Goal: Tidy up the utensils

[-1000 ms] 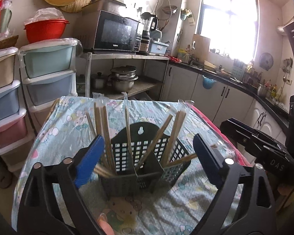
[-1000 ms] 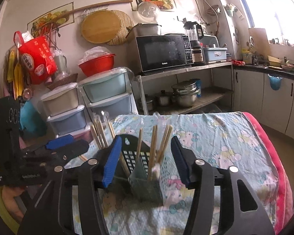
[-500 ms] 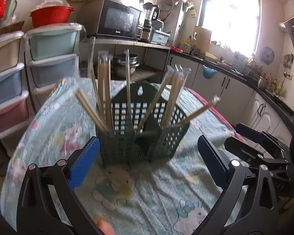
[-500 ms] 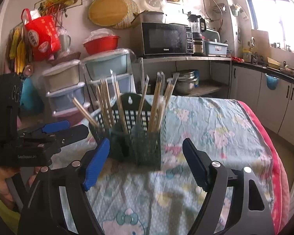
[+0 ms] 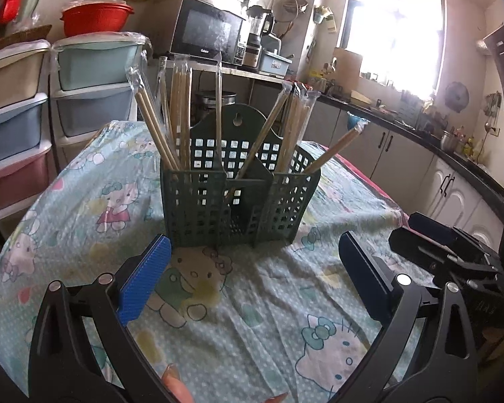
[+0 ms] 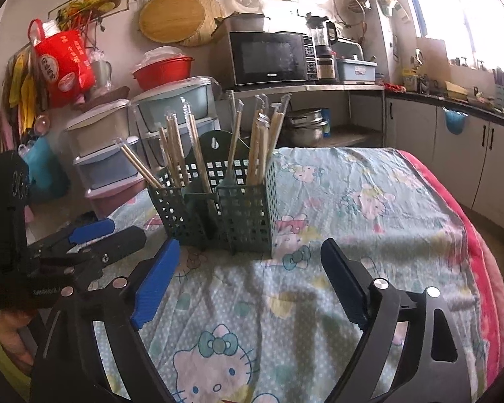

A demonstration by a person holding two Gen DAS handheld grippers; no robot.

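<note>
A dark green slotted utensil holder stands upright mid-desk on the cartoon-print cloth, wrapped wooden chopsticks leaning out of its compartments. The left tool is spread wide and empty; the right tool has just been opening, nothing between its fingers. Stacked plastic drawers and a microwave stand behind the desk.

Chopsticks in holder on tablecloth

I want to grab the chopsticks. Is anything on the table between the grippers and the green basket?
Nothing visible: only bare cloth lies between the open left gripper, the open right gripper and the basket holding the chopsticks.
</note>
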